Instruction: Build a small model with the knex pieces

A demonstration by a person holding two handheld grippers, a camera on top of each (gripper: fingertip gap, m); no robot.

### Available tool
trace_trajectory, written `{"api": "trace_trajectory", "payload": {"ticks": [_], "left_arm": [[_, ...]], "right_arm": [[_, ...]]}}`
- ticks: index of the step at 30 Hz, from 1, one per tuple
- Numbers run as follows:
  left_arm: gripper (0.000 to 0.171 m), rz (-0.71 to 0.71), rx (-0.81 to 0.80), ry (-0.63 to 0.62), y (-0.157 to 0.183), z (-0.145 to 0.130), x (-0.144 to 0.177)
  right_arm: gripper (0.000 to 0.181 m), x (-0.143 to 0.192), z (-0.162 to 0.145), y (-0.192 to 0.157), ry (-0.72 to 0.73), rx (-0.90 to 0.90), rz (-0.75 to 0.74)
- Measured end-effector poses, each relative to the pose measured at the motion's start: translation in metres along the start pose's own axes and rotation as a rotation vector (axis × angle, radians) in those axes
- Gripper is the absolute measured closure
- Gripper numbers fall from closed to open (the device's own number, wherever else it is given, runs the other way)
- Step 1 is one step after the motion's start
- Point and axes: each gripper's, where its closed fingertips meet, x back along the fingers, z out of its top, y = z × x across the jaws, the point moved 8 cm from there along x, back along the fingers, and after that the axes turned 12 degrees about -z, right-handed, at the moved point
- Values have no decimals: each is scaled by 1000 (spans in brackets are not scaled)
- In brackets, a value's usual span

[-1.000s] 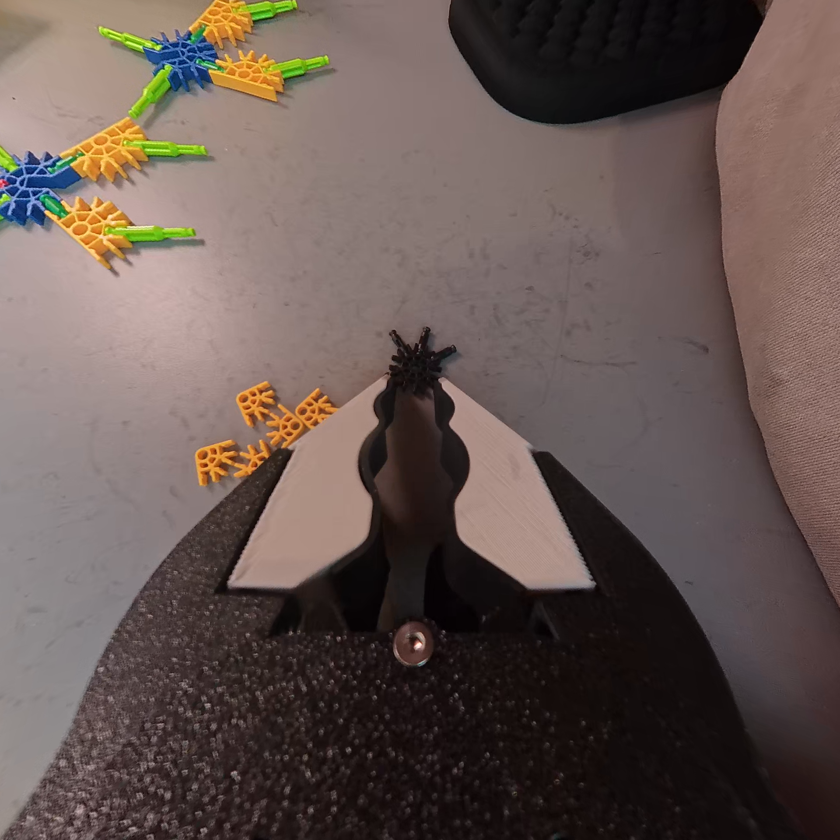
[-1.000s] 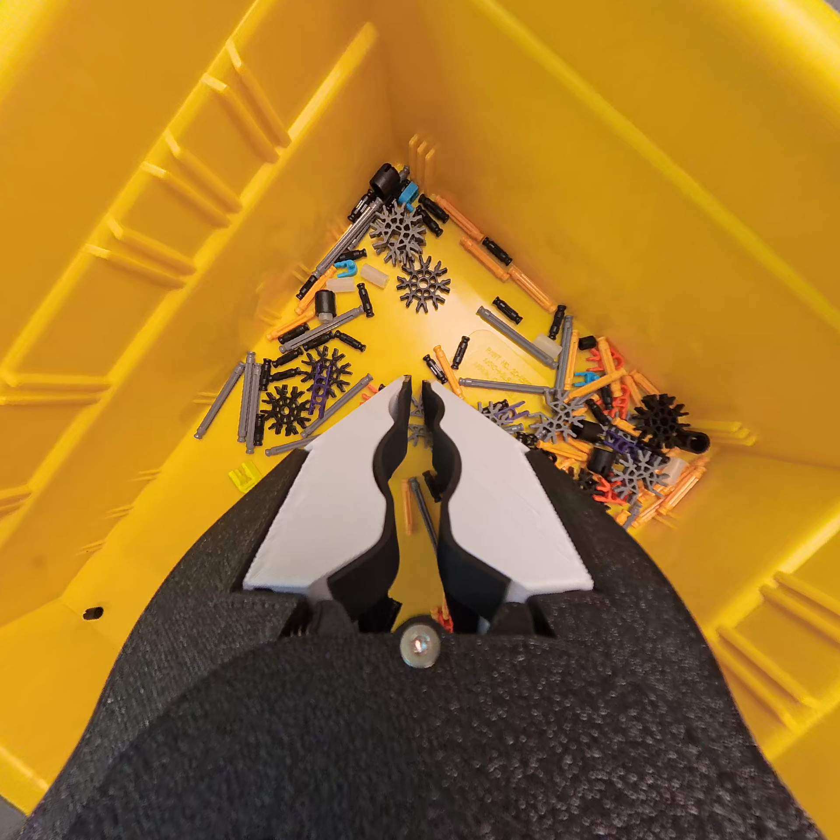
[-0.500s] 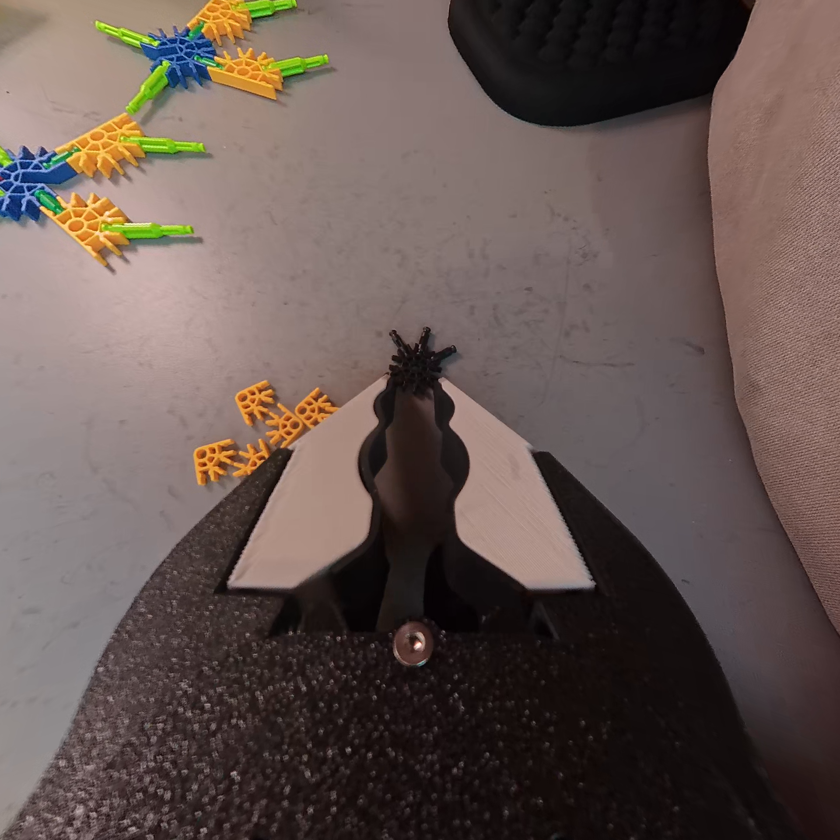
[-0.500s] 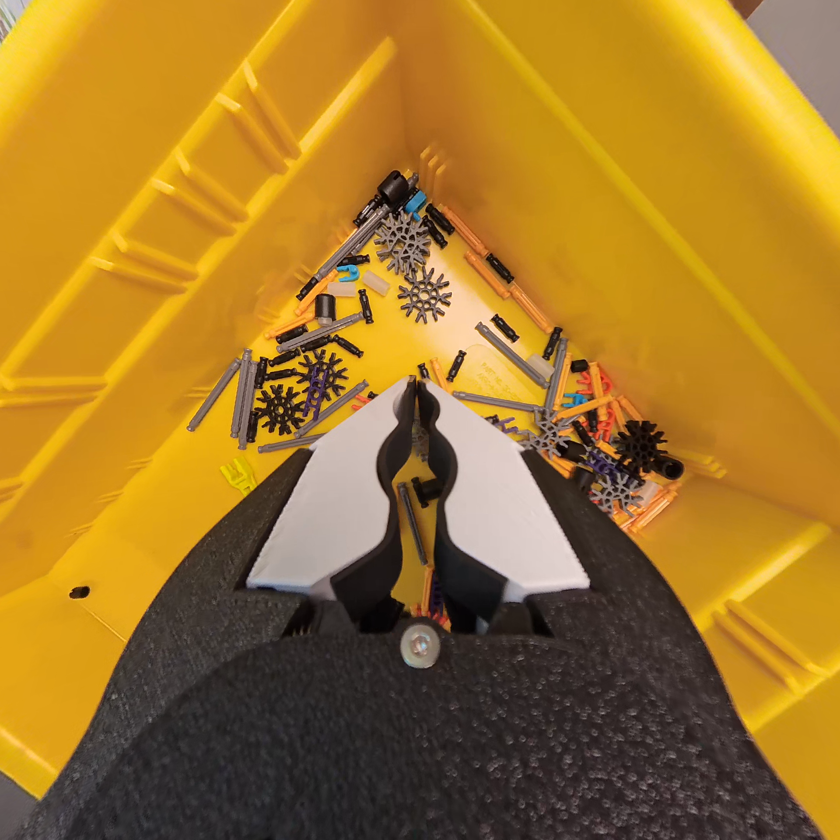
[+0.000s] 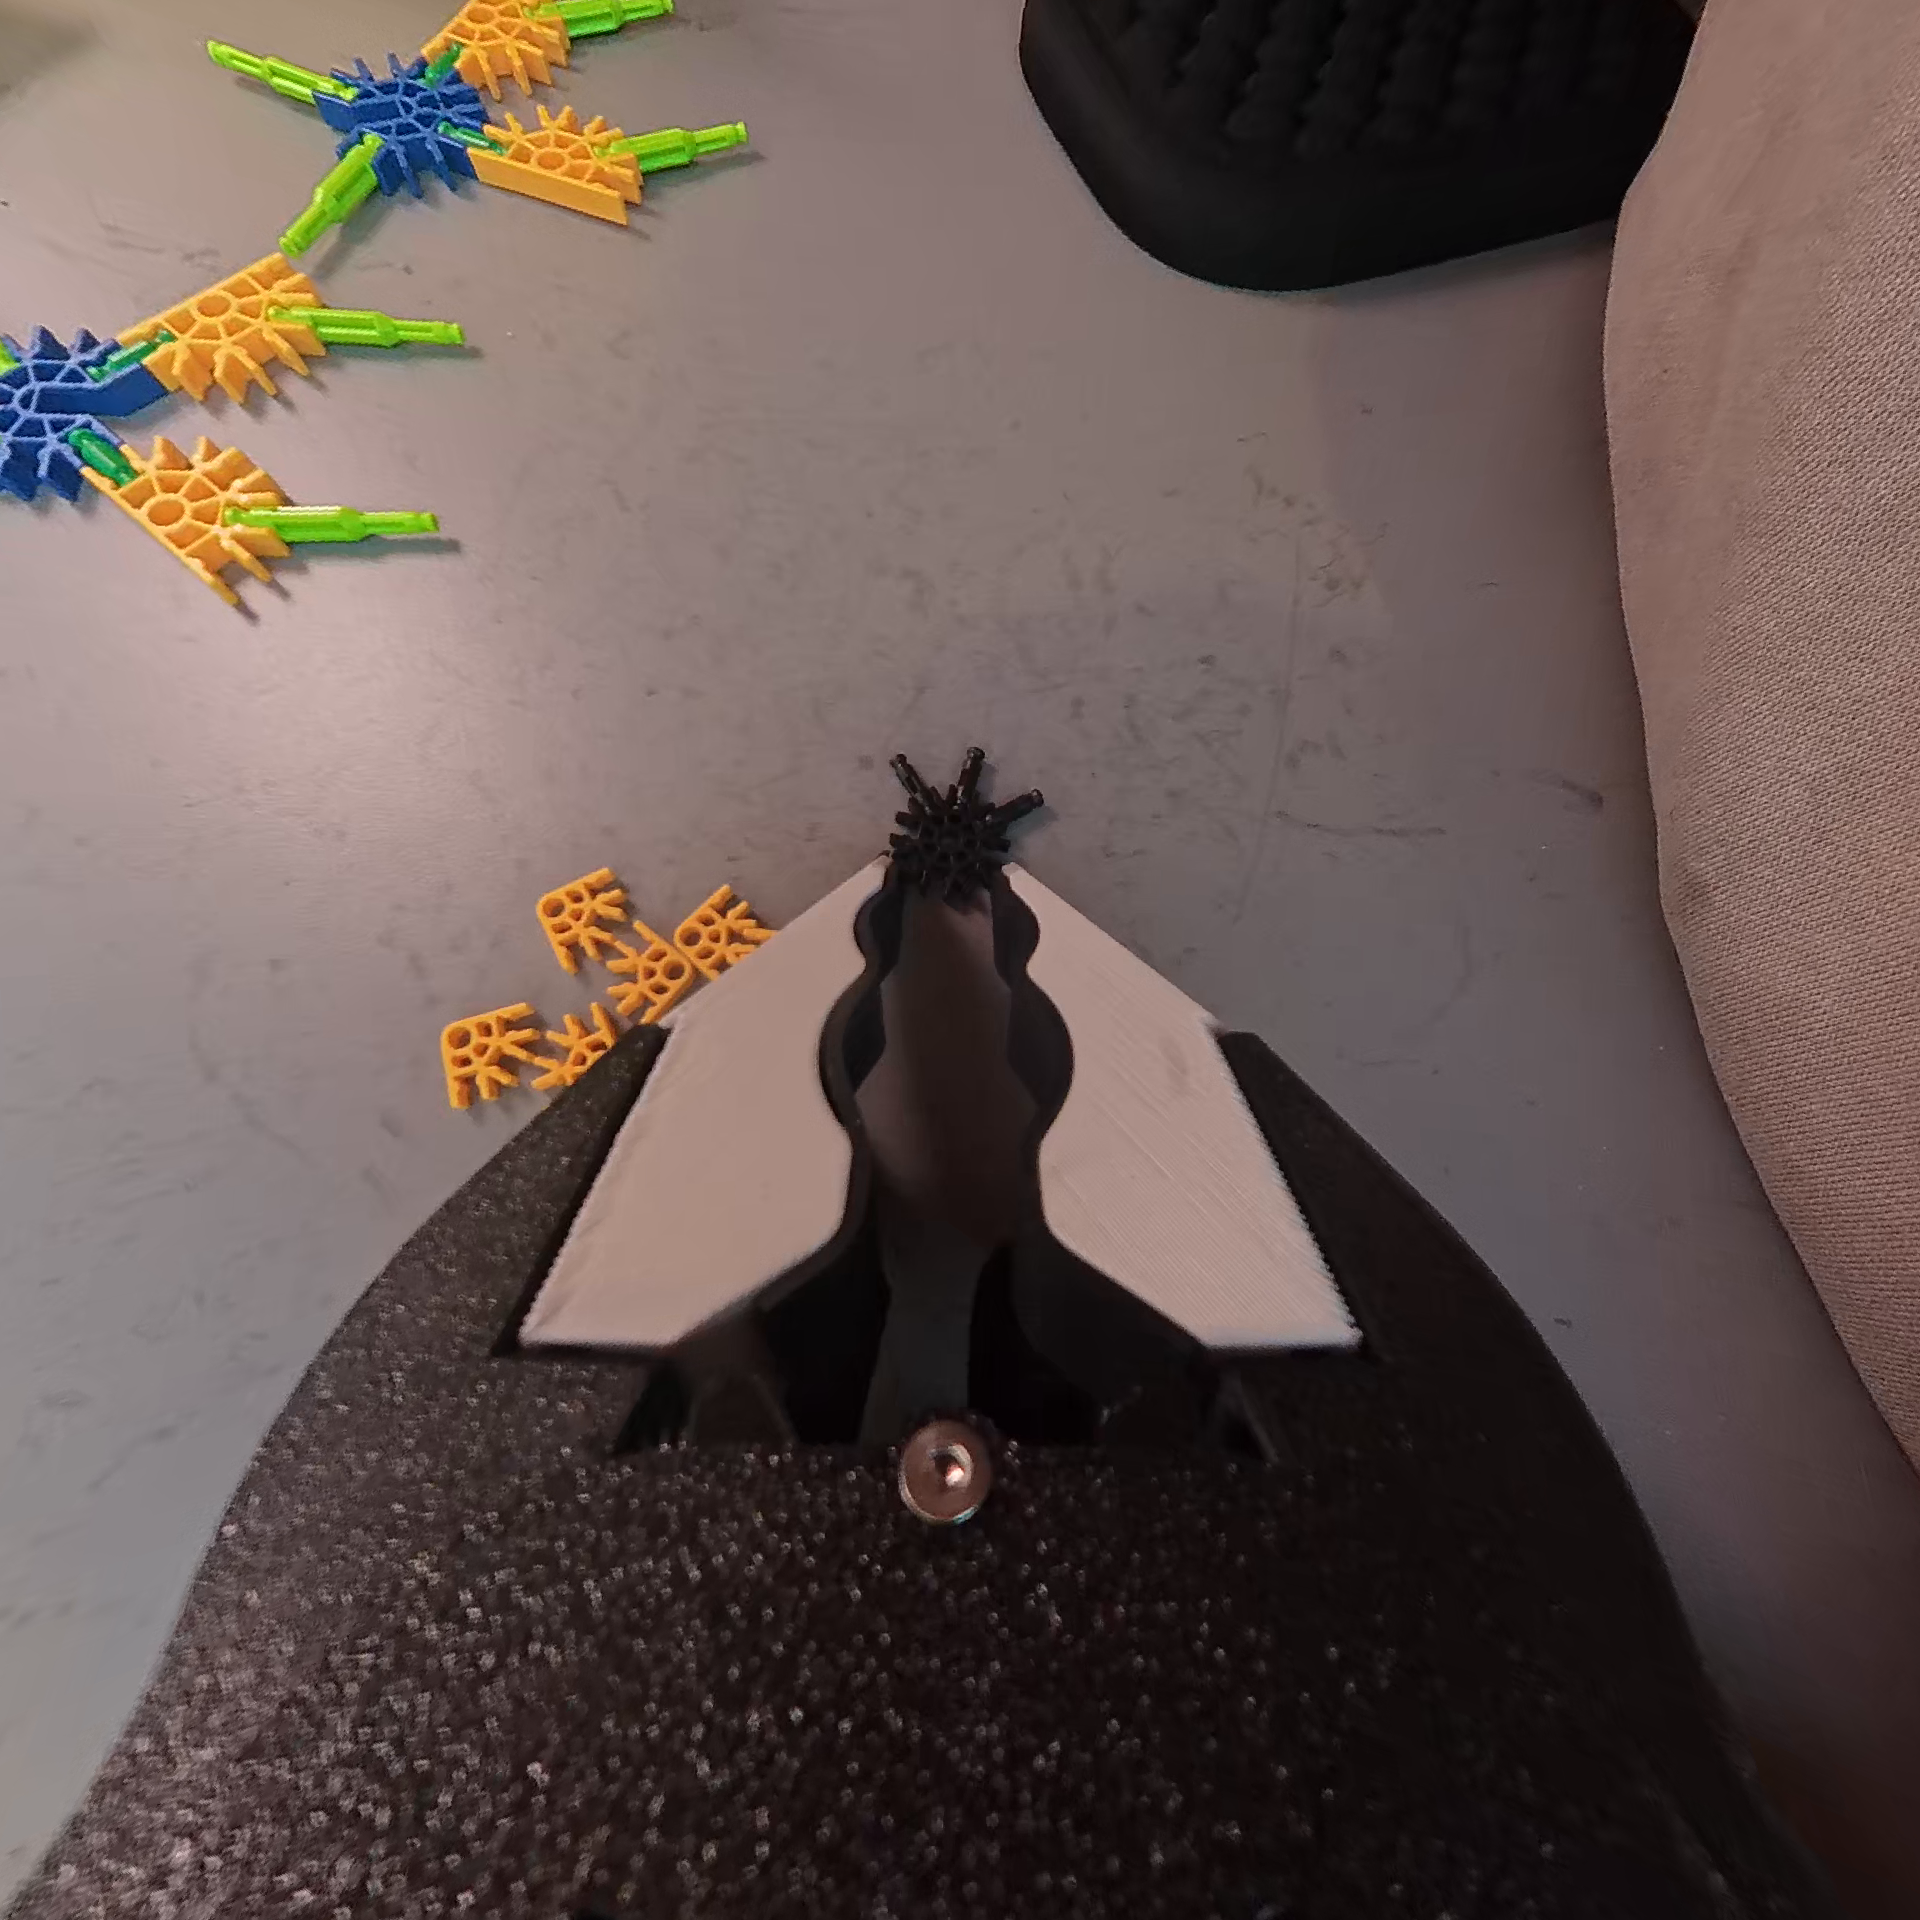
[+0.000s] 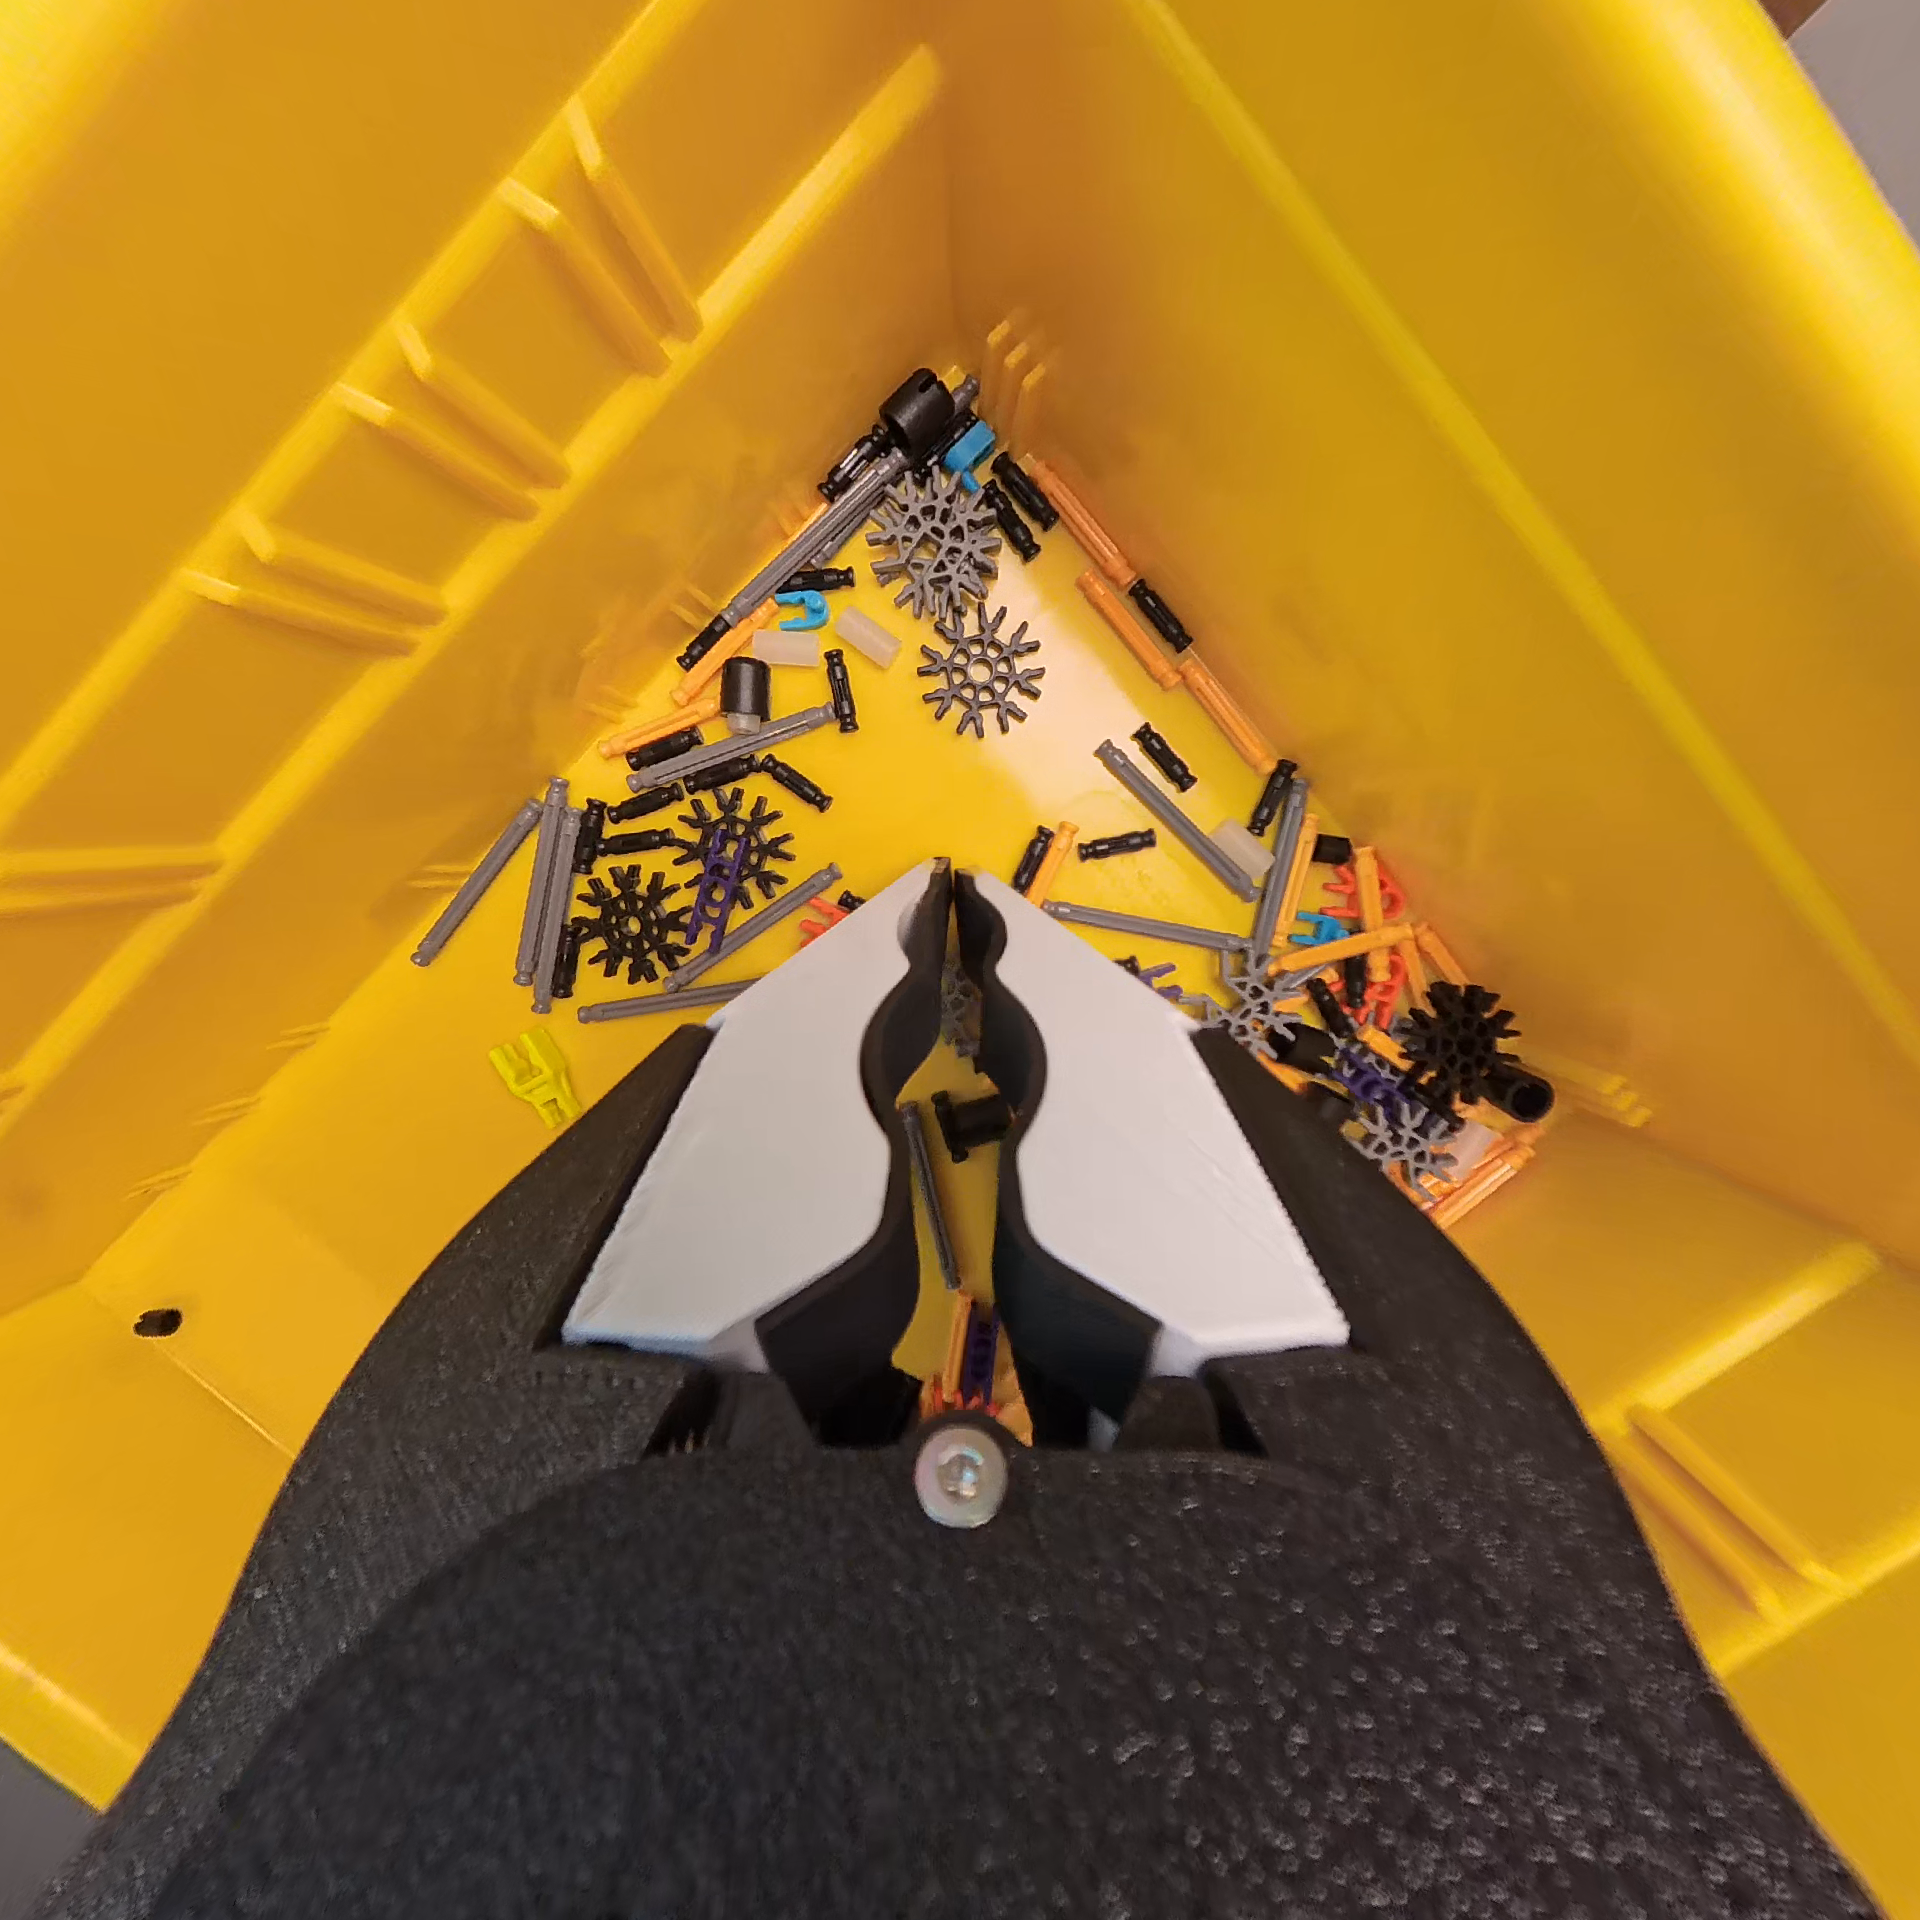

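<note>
My left gripper (image 5: 948,873) is shut on a black snowflake connector (image 5: 951,836) with three short black rods sticking out of it, held just above the grey table (image 5: 935,468). Small orange connectors (image 5: 613,977) lie just to its left. My right gripper (image 6: 948,878) is inside a yellow bin (image 6: 1351,416), its tips closed together over loose parts. A tiny dark bit shows at the tips; I cannot tell what it is. Grey rods (image 6: 1174,821), black snowflake connectors (image 6: 629,920), grey snowflake connectors (image 6: 980,675) and orange rods (image 6: 1132,613) lie on the bin floor.
Two assemblies of blue hubs, orange connectors and green rods (image 5: 416,114) (image 5: 156,416) lie at the far left of the table. A black knobbly pad (image 5: 1351,125) sits at the far edge. A beige cushion (image 5: 1787,727) runs along the right side. The tips of one gripper are about 45 centimeters away from the tips of the other.
My right gripper has closed from open to shut and drawn back a little inside the bin. The left gripper and its black connector have barely moved.
</note>
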Motion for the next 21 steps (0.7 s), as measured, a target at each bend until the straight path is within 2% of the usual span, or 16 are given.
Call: {"api": "trace_trajectory", "payload": {"ticks": [7,13,21], "left_arm": [[155,-6,6,2,0,0,0],[155,-5,5,2,0,0,0],[155,-4,4,1,0,0,0]], "right_arm": [[176,5,5,11,26,-63,-37],[176,-3,3,8,-4,-38,-40],[176,4,4,6,12,1,-52]]}}
